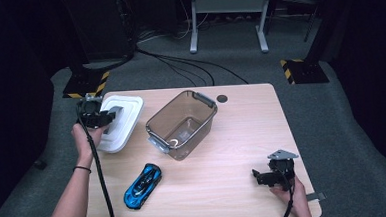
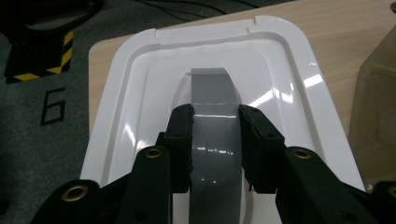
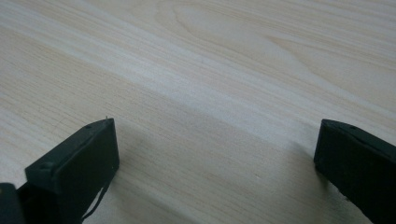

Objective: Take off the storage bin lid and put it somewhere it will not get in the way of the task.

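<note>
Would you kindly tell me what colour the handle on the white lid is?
Grey; the handle shows best in the left gripper view.

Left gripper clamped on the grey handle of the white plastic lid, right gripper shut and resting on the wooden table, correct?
Not quite: the right gripper is open, its jaws standing wide apart over the wooden table in the right gripper view. The left gripper is indeed clamped on the grey handle of the white plastic lid.

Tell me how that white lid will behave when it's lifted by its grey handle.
The white lid looks like thin moulded plastic, so probably light and fairly stiff. Its glossy surface suggests slipperiness. The left tongs clamp the grey handle centrally, so it likely hangs level.
</note>
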